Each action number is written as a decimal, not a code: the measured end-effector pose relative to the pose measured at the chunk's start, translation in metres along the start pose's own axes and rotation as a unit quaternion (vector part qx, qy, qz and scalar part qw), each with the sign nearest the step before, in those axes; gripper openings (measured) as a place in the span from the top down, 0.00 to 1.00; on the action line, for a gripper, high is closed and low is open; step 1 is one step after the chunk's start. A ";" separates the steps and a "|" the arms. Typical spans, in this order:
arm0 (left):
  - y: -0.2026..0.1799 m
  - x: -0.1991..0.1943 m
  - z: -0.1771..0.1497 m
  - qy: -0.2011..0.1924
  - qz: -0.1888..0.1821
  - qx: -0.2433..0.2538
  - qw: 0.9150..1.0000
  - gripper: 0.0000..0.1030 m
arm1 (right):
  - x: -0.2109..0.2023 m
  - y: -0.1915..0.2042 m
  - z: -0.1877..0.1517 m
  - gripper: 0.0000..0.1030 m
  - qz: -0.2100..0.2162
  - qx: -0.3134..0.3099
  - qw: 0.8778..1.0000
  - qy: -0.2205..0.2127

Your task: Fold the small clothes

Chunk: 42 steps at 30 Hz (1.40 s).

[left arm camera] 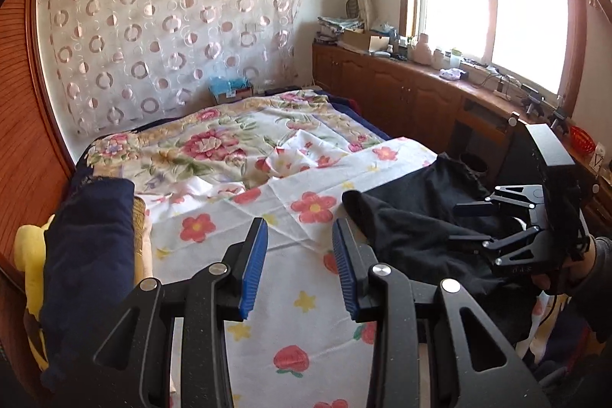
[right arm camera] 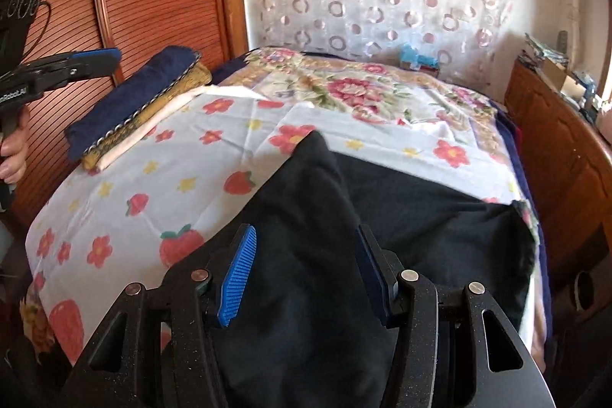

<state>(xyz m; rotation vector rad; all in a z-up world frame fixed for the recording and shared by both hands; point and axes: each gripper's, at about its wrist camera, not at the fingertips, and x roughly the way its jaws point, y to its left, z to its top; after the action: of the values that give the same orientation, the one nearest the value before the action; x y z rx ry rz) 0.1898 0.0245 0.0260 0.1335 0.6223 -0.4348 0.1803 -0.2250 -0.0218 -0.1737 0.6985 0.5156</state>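
Nearest in the left wrist view, the left gripper point(left arm camera: 300, 264) hangs over the bed with its blue-padded fingers point(left arm camera: 254, 268) parted and nothing between them; only the flowered sheet point(left arm camera: 290, 297) shows through the gap. The right gripper point(right arm camera: 304, 274) hovers above the black garment point(right arm camera: 401, 217), its fingers standing about half apart; dark cloth fills the space between them, but whether the pads press it cannot be told. In the left wrist view that gripper point(left arm camera: 472, 222) shows at the right edge, held in a hand point(left arm camera: 550, 278) in a dark sleeve.

The black garment lies on the right side of the bed, near its front edge, partly folded: one flap lies doubled over the body and comes to a point toward the middle of the sheet, and a ragged edge sits at the far right corner.

Along the bed's left edge lies a stack of folded cloth point(right arm camera: 134, 102), navy on top, mustard and white beneath, clear of the garment. Further back a quilt point(left arm camera: 214, 136) with large pink blooms covers the bed, a small blue box point(right arm camera: 419, 60) rests by the wall, and a lace curtain point(left arm camera: 172, 37) with rings hangs behind.
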 end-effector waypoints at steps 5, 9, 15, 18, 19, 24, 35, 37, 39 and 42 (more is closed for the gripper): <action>0.003 0.003 -0.013 0.005 -0.002 -0.014 1.000 0.65 | 0.015 0.018 -0.001 0.47 0.030 -0.022 0.999 0.019; 0.003 0.006 -0.027 0.011 0.004 -0.018 1.000 0.65 | 0.023 0.033 -0.006 0.47 0.055 -0.043 0.997 0.035; 0.000 0.008 -0.051 0.028 0.003 -0.026 0.999 0.65 | 0.033 0.048 -0.010 0.47 0.068 -0.081 0.992 0.062; -0.001 0.008 -0.064 0.035 0.002 -0.031 0.999 0.65 | 0.038 0.056 -0.013 0.47 0.056 -0.105 0.990 0.077; -0.002 0.009 -0.068 0.037 0.000 -0.032 0.999 0.65 | 0.040 0.060 -0.014 0.47 0.050 -0.111 0.990 0.076; -0.005 0.013 -0.085 0.052 -0.004 -0.039 0.998 0.65 | 0.042 0.068 -0.015 0.48 0.025 -0.143 0.987 0.074; -0.021 0.025 -0.081 0.060 -0.026 -0.034 0.997 0.65 | -0.021 -0.011 0.037 0.89 -0.004 -0.068 0.998 -0.018; -0.028 0.028 -0.075 0.058 -0.033 -0.029 0.997 0.65 | -0.030 -0.037 0.048 0.90 -0.035 -0.065 0.997 -0.026; -0.038 0.033 -0.068 0.056 -0.040 -0.022 0.997 0.65 | -0.035 -0.065 0.056 0.90 -0.066 -0.055 0.996 -0.030; -0.053 0.038 -0.059 0.055 -0.051 -0.015 0.997 0.65 | -0.033 -0.106 0.064 0.90 -0.105 -0.036 0.993 -0.027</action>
<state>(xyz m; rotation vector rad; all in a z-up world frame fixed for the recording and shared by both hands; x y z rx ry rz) 0.1628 -0.0223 -0.0435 0.0974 0.7449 -0.5195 0.2493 -0.3089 0.0469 -0.2961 0.6013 0.3436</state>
